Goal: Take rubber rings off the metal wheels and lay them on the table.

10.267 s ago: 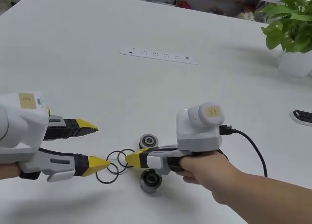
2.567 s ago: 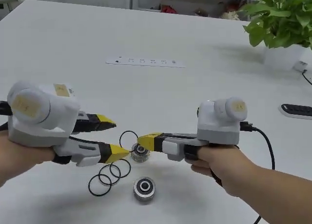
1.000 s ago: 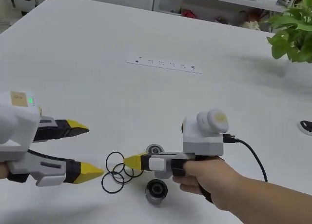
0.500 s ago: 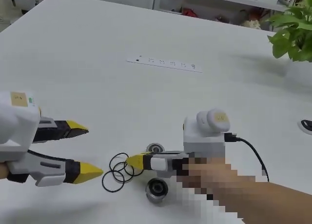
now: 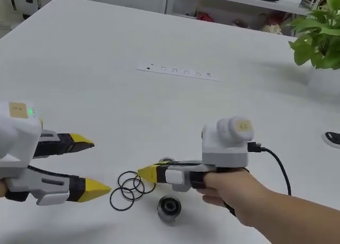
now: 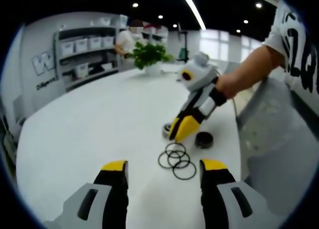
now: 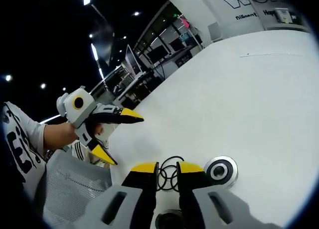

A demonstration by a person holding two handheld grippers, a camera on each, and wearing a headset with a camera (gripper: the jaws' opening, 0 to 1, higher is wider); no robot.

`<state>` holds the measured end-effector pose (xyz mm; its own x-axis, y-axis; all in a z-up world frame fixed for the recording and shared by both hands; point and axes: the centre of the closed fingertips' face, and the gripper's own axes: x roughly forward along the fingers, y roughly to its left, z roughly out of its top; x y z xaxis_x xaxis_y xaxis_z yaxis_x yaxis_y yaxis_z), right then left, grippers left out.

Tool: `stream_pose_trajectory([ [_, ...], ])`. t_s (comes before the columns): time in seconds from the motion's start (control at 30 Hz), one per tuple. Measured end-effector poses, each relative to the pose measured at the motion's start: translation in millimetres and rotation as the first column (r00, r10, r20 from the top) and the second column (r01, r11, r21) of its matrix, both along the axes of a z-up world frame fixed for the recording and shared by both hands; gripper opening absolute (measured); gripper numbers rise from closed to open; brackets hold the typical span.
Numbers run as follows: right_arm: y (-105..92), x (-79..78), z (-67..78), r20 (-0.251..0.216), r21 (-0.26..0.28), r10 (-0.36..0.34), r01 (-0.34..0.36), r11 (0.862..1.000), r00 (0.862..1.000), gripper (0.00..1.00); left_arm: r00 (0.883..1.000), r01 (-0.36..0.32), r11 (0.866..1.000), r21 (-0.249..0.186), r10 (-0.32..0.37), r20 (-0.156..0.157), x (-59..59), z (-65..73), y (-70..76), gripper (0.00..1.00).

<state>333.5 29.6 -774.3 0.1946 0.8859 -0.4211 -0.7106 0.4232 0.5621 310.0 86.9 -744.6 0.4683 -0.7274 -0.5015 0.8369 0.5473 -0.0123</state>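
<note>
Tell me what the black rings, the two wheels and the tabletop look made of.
Rings: thin matte black loops, probably rubber. Farther wheel: metal, bright glossy rim around a dark hub. Nearer wheel: dull grey side, dark top; probably metal, unsure. Tabletop: smooth white, slight sheen, perhaps laminate.

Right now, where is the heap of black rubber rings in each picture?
Head view: rings lie low, left of centre.
Left gripper view: rings at centre, beyond the jaws.
Right gripper view: rings low, behind its jaw tips.
Shared landmark: the dark wheel beside them.
</note>
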Motion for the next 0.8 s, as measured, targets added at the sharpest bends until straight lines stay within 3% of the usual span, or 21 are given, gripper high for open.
stream_pose_trajectory([
  [0.37,-16.2,-1.5,27.6,0.087,0.007,0.0,-0.001,1.0,0.996,0.2,1.0,0.002,1.0,-0.004,-0.002,0.014,-4.2,11.9,-5.1,0.61],
  [0.7,-33.7,-4.5,46.1,0.216,-0.034,0.019,-0.012,0.999,0.976,0.34,0.999,-0.015,1.0,-0.019,0.015,0.033,-7.9,25.7,-3.1,0.62],
  [0.8,-37.8,-6.6,47.2,0.235,-0.046,0.027,-0.017,0.999,0.972,0.38,0.999,-0.018,1.0,-0.024,0.019,0.038,-8.8,29.2,-3.4,0.63],
])
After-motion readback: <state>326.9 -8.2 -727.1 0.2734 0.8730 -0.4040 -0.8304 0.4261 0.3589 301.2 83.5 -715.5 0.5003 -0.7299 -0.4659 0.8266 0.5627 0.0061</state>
